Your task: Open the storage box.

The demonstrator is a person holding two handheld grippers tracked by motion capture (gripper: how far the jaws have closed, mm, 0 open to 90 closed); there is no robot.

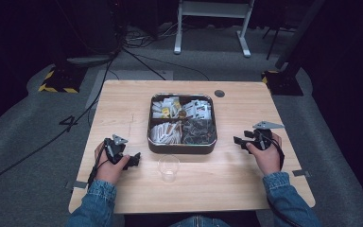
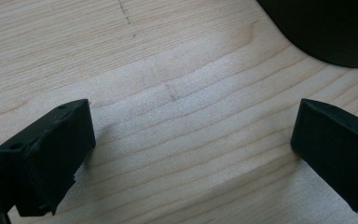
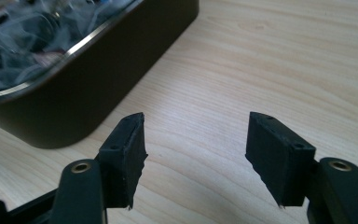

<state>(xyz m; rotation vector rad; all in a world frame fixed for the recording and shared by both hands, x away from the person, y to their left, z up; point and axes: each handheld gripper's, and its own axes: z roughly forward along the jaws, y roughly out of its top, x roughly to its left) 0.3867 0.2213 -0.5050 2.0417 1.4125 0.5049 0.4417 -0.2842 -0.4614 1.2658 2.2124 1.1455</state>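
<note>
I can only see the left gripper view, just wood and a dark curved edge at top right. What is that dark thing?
Observer: It's a corner of the dark tray, which has four compartments of packets.
Operator: Is anything else on the table near me?
Observer: Yes, a clear plastic cup stands in front of the tray, between the two hands.
Operator: Where's the other hand-held gripper?
Observer: The right hand-held gripper rests right of the tray, jaws apart, holding nothing.
</note>
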